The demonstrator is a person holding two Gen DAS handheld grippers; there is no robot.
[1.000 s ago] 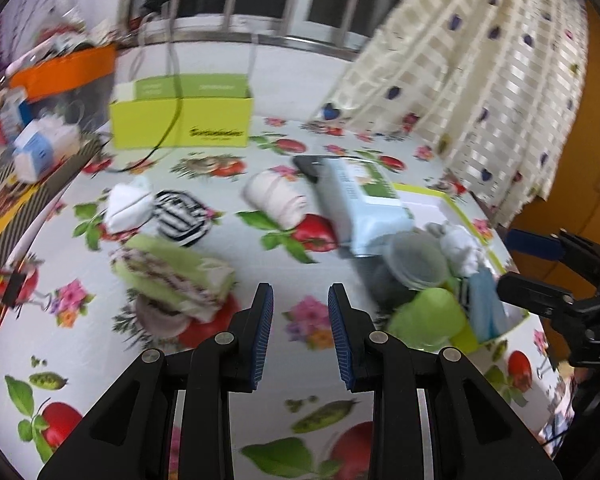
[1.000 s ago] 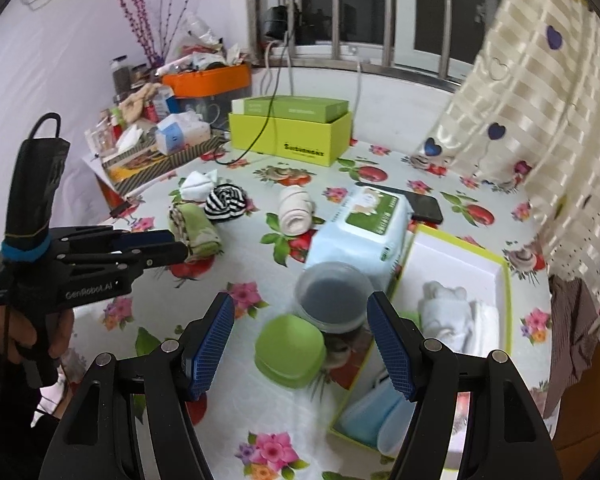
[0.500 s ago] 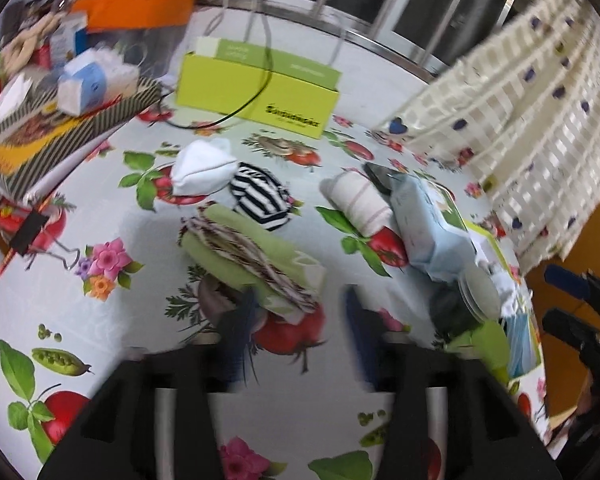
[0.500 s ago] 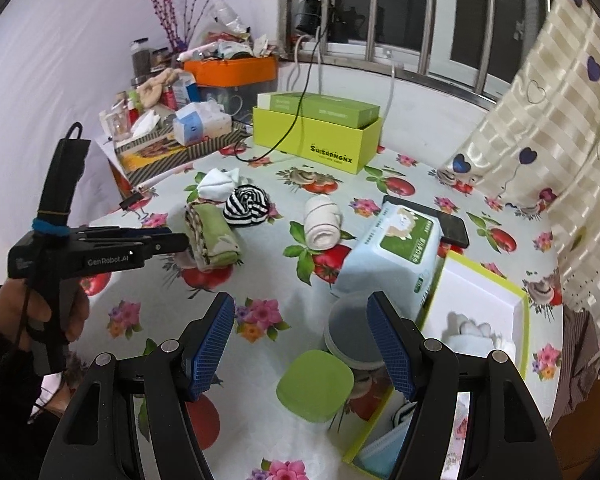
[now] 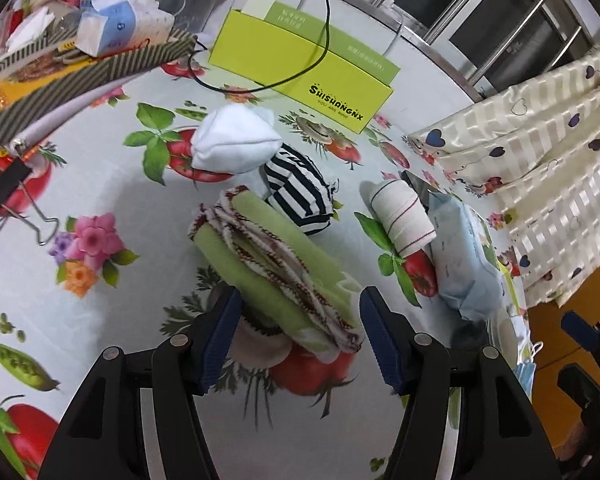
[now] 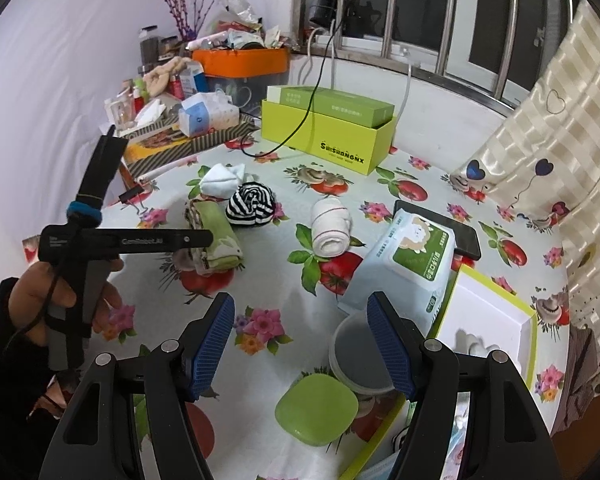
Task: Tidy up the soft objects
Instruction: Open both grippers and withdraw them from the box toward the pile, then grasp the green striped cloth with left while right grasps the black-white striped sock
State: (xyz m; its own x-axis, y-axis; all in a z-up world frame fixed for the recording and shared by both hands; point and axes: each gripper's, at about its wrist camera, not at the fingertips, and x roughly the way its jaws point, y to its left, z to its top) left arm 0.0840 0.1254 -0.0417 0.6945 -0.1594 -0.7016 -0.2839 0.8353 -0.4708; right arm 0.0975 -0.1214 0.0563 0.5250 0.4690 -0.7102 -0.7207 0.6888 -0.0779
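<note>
Towel (image 5: 275,268): folded green cloth, mid-table, near end between the left gripper's (image 5: 297,336) pads.
Left gripper: spread, just opened wide, not pressing.
Right gripper (image 6: 300,344): spread, empty.
Handling: likely light, floppy; pinch across the whole stack.

The right gripper (image 6: 300,344) hangs over the table (image 6: 259,360), jaws apart and empty. Past its tips sit a green lid (image 6: 316,409), a tub (image 6: 358,354), a wipes pack (image 6: 408,264) and a tray (image 6: 496,312). At left, a hand (image 6: 59,304) holds the left gripper (image 6: 209,237) near the green cloth (image 6: 215,236)
</note>
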